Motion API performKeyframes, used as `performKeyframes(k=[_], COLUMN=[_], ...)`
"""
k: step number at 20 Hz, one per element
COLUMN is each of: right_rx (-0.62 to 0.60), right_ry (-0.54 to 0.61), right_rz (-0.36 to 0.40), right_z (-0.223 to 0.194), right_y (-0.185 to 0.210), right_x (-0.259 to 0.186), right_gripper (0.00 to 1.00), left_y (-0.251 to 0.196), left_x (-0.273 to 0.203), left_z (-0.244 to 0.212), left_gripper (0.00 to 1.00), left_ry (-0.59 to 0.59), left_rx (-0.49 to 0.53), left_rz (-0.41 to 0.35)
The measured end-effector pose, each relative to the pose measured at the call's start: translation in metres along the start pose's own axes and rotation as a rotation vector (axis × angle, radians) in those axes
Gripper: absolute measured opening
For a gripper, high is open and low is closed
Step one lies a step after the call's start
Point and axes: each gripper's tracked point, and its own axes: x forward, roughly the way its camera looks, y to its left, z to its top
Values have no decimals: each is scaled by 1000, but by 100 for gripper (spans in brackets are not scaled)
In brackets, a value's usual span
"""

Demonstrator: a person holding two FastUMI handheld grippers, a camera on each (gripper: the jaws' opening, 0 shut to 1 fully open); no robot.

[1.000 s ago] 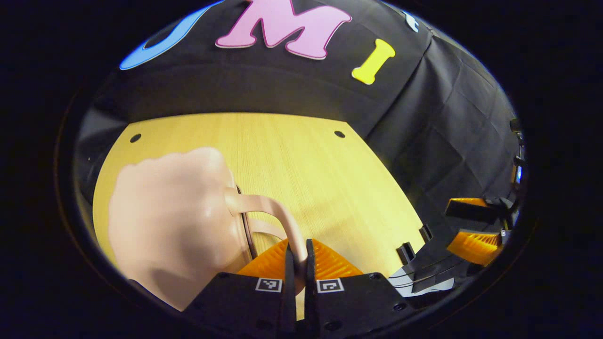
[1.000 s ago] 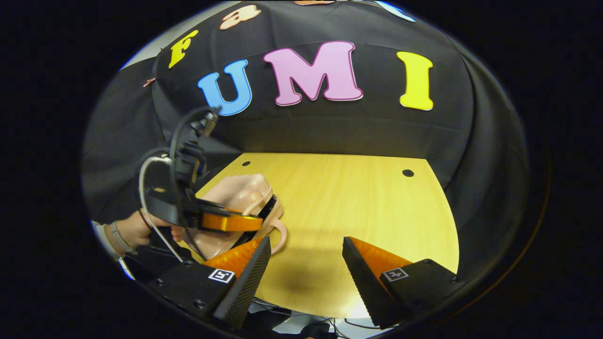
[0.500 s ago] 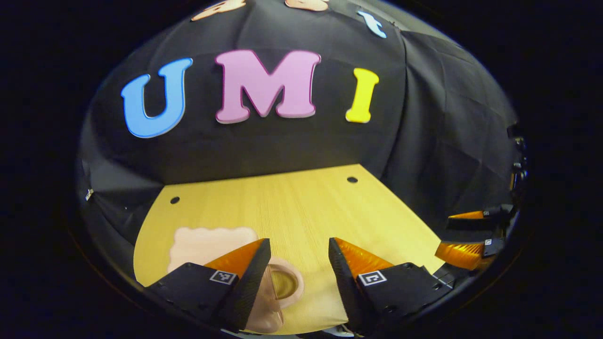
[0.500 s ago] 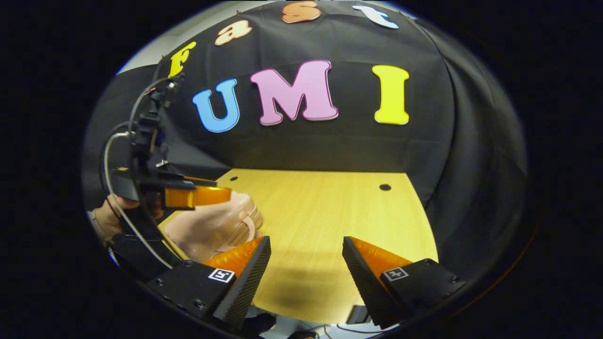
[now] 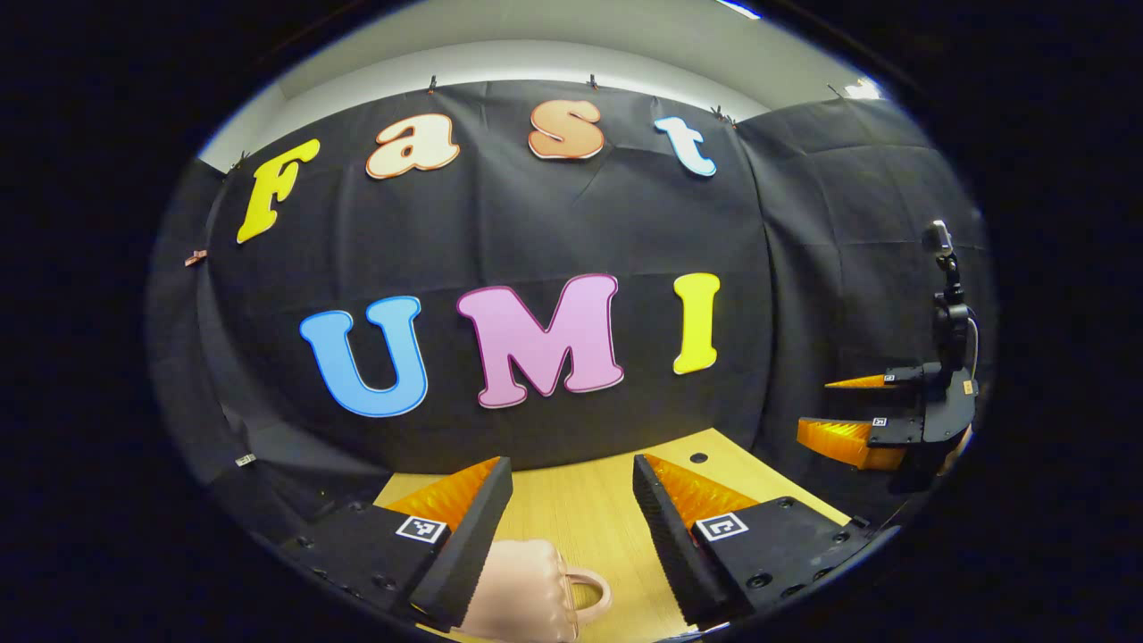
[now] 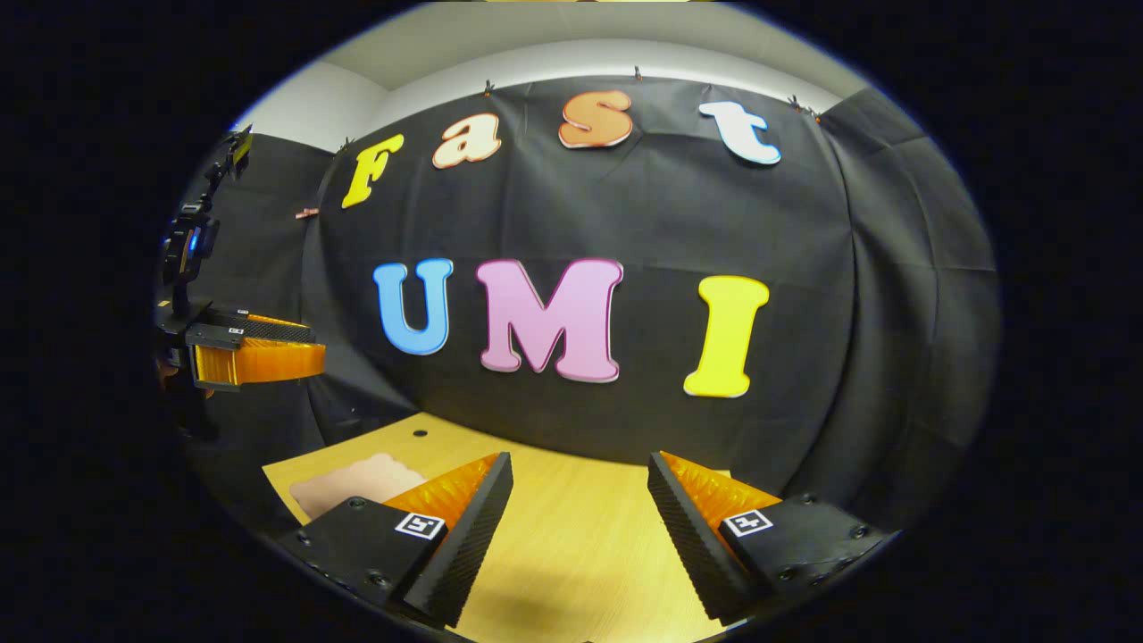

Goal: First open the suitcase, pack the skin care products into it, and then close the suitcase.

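Lying below left gripper (image 5: 571, 487): suitcase (image 5: 527, 594)

Pink suitcase (image 5: 536, 597): lower frame of left gripper view, partly hidden behind finger (image 5: 464, 545), bottom cut off; closure state indeterminable.

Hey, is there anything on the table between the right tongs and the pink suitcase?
No. In the right gripper view, just bare wooden table lies between the open right tongs and the pink suitcase, which rests off to their left.
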Motion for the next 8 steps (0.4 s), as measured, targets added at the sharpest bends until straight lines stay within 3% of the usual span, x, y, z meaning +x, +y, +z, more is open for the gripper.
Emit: performKeyframes(k=[3, 8], right_rx=[35, -6], right_ry=[-37, -59], right_rz=[-35, -68], right_z=[22, 32], right_y=[8, 25], right_x=[-3, -8], right_gripper=[96, 96], left_y=[-8, -23], left_x=[2, -3], left_z=[21, 14], left_gripper=[86, 86], left_ry=[-92, -69], left_rx=[-17, -147], left_rz=[-19, -107])
